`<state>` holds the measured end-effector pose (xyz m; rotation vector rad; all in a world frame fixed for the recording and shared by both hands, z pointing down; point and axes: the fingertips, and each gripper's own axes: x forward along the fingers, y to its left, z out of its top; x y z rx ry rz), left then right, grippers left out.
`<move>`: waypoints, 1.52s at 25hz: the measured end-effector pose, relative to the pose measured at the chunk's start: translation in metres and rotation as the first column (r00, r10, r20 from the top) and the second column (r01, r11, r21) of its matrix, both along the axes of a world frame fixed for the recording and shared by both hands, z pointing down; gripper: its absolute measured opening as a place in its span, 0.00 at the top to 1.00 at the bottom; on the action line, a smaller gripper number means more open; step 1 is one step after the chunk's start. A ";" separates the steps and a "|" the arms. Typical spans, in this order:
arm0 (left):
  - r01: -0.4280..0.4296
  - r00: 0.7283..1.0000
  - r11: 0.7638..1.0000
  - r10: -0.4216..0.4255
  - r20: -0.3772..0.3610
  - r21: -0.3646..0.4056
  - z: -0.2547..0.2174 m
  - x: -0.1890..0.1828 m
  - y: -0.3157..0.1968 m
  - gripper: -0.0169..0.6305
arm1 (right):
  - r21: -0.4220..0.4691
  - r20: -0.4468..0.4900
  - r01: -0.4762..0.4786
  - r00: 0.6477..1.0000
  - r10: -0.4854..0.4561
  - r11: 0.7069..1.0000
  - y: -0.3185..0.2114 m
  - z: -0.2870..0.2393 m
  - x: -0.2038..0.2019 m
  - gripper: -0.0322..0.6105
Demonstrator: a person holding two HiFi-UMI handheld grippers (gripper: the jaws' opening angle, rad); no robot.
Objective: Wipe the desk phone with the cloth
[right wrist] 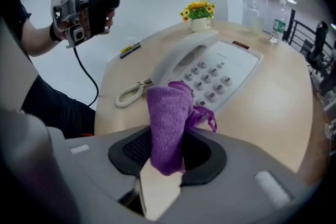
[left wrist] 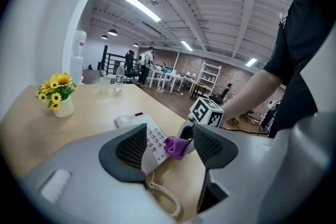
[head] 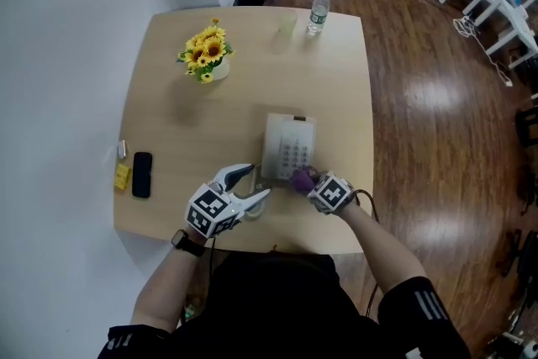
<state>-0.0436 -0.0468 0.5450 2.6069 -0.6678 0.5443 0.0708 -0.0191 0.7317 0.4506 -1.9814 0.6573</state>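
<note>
Right gripper point(right wrist: 168, 153): jaws closed on the purple cloth point(right wrist: 167, 118), pinched mid-fold, with a bunched wad sticking out past the tips and a loose tail off to one side. Left gripper point(left wrist: 170, 147): jaws wide apart with nothing gripped.

The desk phone point(right wrist: 223, 68) sits just ahead of your right jaws. The wad seems to touch its near keypad edge. From the left jaws, the phone's near corner and the coiled cord point(left wrist: 167, 198) lie just ahead and below.

Handling, judged:
- The cloth is soft, light and limp. It will fold under pressure, so push with the wad, not the tail.
- The phone is hard plastic and probably light enough to skate on the smooth table point(head: 168, 122).
- The handset point(right wrist: 184, 57) only rests in its cradle and looks easy to knock off.
- Brace the body's side edge with your left jaws, not the handset or cord.

Count:
- One cloth, one desk phone, one handset, one cord, two grippers.
- Well beyond the jaws: one sunflower pot point(head: 207, 55), one water bottle point(head: 318, 11), one black mobile point(head: 142, 174).
</note>
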 end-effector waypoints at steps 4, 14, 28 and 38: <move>0.010 1.000 1.000 -0.010 0.000 0.001 -0.001 -0.005 0.000 0.55 | 0.074 0.037 -0.001 0.999 -0.001 0.997 -0.032 -0.020 -0.005 0.71; 0.047 0.999 0.999 -0.047 0.013 -0.009 0.003 -0.016 0.007 0.55 | 0.219 -0.055 -0.091 0.993 0.105 0.972 -0.186 -0.060 -0.009 0.71; 0.082 0.997 0.997 -0.082 -0.011 -0.014 0.008 -0.025 0.002 0.55 | 0.122 0.008 -0.024 1.000 0.023 0.992 -0.052 -0.014 -0.032 0.71; 0.071 0.997 0.997 -0.071 -0.017 -0.013 0.006 -0.020 0.006 0.55 | 0.112 0.068 -0.031 0.997 0.023 0.993 -0.023 -0.022 -0.037 0.71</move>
